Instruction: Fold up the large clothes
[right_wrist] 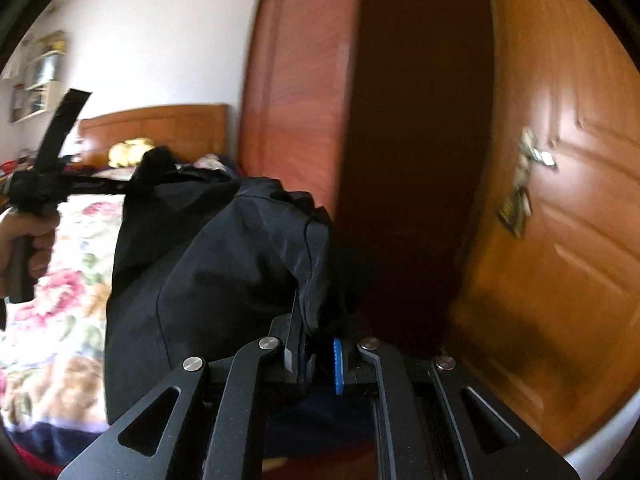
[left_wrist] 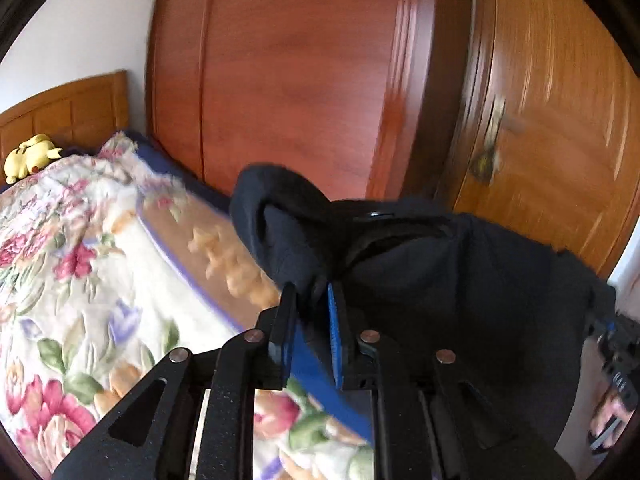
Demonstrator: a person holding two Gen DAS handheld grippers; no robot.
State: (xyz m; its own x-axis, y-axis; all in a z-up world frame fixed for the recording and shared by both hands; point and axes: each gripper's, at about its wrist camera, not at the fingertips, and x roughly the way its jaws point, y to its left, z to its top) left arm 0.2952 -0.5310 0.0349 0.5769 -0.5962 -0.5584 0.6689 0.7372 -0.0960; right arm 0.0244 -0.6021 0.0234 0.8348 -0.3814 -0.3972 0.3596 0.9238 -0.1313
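A large dark navy garment (left_wrist: 440,280) hangs in the air over the bed, stretched between both grippers. In the left wrist view my left gripper (left_wrist: 311,292) is shut on a bunched edge of the cloth, which folds over its fingertips. At the far right edge of that view the right gripper (left_wrist: 600,328) holds the other end. In the right wrist view my right gripper (right_wrist: 318,328) is shut on a fold of the garment (right_wrist: 220,272), its tips hidden by fabric. A hand carries the left gripper (right_wrist: 132,186) at the left, its tips buried in cloth.
Below lies a bed with a floral quilt (left_wrist: 80,260), a wooden headboard (left_wrist: 68,108) and a yellow plush toy (left_wrist: 32,156). A red-brown wardrobe (left_wrist: 280,80) and a wooden door (right_wrist: 560,200) with keys in its handle stand just ahead. A wall shelf (right_wrist: 40,76) hangs far left.
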